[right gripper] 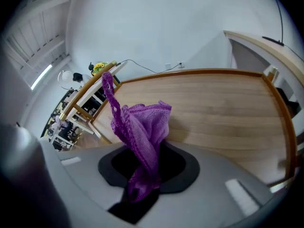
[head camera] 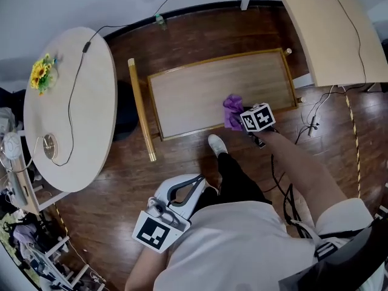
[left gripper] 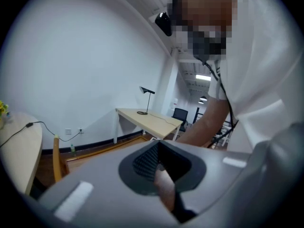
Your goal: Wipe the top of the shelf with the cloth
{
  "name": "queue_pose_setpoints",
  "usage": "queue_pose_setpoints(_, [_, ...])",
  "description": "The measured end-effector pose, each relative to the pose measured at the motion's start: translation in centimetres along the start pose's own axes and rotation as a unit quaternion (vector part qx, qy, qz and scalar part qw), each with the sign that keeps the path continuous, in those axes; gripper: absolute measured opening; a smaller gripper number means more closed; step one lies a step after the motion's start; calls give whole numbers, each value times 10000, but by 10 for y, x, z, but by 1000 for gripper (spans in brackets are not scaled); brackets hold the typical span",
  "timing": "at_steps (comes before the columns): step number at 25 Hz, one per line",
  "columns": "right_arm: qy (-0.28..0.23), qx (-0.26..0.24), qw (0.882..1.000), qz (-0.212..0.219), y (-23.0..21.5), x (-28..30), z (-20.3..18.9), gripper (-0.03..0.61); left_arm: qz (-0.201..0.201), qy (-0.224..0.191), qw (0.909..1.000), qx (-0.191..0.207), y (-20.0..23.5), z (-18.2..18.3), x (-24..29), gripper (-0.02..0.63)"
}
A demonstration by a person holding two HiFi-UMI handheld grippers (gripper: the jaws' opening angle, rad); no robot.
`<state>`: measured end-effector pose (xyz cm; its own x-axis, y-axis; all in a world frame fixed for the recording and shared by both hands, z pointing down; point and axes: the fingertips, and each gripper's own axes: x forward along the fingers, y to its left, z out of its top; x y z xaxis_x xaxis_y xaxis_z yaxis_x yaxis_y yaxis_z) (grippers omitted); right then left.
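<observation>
Wiping stage: cloth in grip at the shelf's near edge, most of the surface apparently still to cover.

The left gripper [head camera: 193, 183] is held idle at 6 o'clock by the person's torso, jaws together on nothing. The shelf top [head camera: 182, 96], a pale wood panel with a raised rim, lies centre-frame. The purple cloth [head camera: 232, 110] sits bunched at about 5 o'clock on that panel, close to the near rim. The right gripper [right gripper: 142, 163] is clamped on the cloth's lower end, with loose folds standing up ahead of the jaws. Contact with the wood cannot be confirmed. Judgement: the next move calls for pressing the cloth flat, then sweeping toward 9 o'clock and up toward 12, keeping inside the rim.
</observation>
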<state>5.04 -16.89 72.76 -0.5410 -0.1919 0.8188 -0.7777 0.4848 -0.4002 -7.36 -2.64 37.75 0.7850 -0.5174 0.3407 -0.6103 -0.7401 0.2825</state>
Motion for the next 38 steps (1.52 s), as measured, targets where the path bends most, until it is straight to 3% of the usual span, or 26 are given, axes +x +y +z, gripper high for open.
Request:
queue_pose_setpoints(9, [-5,365,9954,-884,-135,-87,-35,100,-407,148,9990,58,-9,16,54,18])
queue_pose_setpoints(17, [212,79,9861,-1646,-210,-147,-58,100,-383,240,9989,113,-7,23,78,18])
queue_pose_setpoints(25, [443,-266,9785,-1998,-220,-169,-77,100,-156,276,9995,13,0,23,78,18])
queue_pose_setpoints(29, [468,5,9735,-2237,-222,-182,-92,100,-61,255,9996,70,-1,23,66,18])
queue_pose_setpoints(33, [156,202,9736,-2269,-217,-196,-99,100,-20,251,9994,229,-9,18,50,18])
queue_pose_setpoints(38, [-397,166,9778,-2051,-157,-209,-109,100,95,61,9993,364,-28,8,9,18])
